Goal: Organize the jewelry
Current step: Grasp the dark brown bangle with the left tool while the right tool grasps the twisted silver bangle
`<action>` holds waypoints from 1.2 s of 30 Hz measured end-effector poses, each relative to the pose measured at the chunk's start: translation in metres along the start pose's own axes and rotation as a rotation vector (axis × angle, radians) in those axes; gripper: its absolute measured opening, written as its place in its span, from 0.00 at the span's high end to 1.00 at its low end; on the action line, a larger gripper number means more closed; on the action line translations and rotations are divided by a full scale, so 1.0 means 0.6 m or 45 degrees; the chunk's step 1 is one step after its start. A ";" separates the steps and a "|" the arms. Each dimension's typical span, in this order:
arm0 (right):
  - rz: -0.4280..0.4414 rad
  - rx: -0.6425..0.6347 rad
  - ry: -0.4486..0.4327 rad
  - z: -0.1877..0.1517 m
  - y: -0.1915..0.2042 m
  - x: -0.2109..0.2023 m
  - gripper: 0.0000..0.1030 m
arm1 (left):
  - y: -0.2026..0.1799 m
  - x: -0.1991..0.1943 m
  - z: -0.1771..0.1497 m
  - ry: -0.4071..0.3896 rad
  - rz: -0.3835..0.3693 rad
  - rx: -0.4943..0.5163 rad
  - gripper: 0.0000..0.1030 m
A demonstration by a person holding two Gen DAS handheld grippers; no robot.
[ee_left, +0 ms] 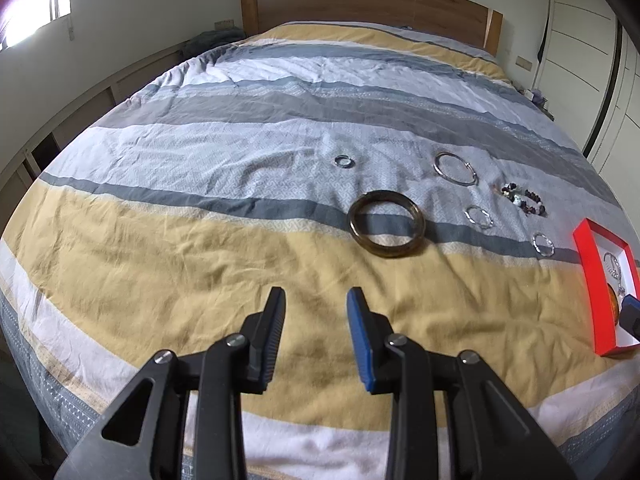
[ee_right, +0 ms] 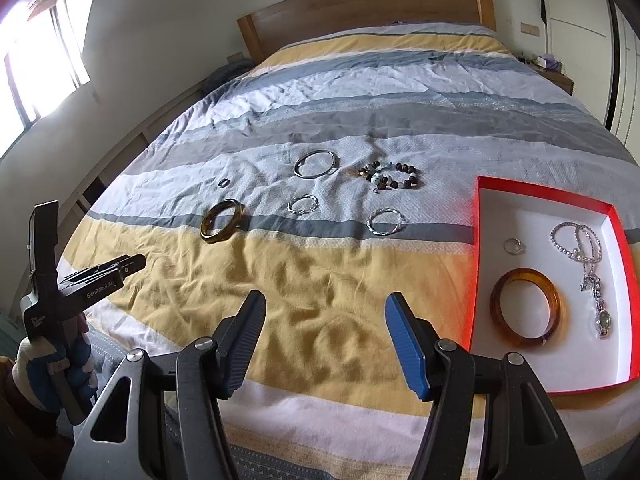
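A dark brown bangle [ee_left: 386, 224] [ee_right: 221, 221] lies on the striped bedspread. Beyond it lie a small ring [ee_left: 345, 161] [ee_right: 224, 182], a large silver bangle [ee_left: 455, 169] [ee_right: 317, 164], a beaded bracelet [ee_left: 523, 198] [ee_right: 390, 176] and two twisted silver bracelets [ee_left: 478, 217] [ee_right: 303, 204] [ee_left: 543, 244] [ee_right: 385, 221]. A red box [ee_right: 482, 216] [ee_left: 591, 280] holds an amber bangle [ee_right: 525, 307], a ring [ee_right: 513, 246] and a silver necklace [ee_right: 582, 250]. My left gripper [ee_left: 316, 300] is open and empty, short of the brown bangle. My right gripper [ee_right: 325, 304] is open and empty, left of the box.
The bed has a wooden headboard [ee_left: 368, 4] [ee_right: 360, 8]. A window [ee_right: 36, 52] is on the left wall, wardrobes [ee_left: 588, 40] on the right. A bedside table [ee_right: 554, 74] stands at the far right. The left gripper's body [ee_right: 60, 280] shows at the right view's left edge.
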State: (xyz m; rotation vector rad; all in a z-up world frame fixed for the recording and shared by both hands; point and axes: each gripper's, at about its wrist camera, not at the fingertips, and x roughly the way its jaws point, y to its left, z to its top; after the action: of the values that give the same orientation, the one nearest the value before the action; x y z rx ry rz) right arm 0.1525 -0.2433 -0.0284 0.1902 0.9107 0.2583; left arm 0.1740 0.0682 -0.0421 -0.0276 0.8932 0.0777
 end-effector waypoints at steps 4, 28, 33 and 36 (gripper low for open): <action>0.001 0.001 0.010 0.011 -0.007 0.022 0.41 | -0.005 0.021 0.021 -0.004 -0.009 -0.003 0.71; -0.047 0.066 -0.025 0.087 -0.084 0.101 0.44 | -0.032 0.146 0.091 0.014 -0.023 0.010 0.71; -0.027 0.061 -0.005 0.086 -0.076 0.121 0.45 | -0.036 0.169 0.086 0.044 -0.028 0.016 0.71; -0.002 0.047 0.011 0.083 -0.064 0.135 0.46 | -0.040 0.183 0.083 0.066 -0.028 0.029 0.71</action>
State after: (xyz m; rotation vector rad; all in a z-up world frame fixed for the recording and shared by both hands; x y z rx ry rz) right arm 0.2452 -0.2580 -0.0696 0.2222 0.9247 0.2411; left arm 0.2829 0.0535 -0.0966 -0.0180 0.9450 0.0465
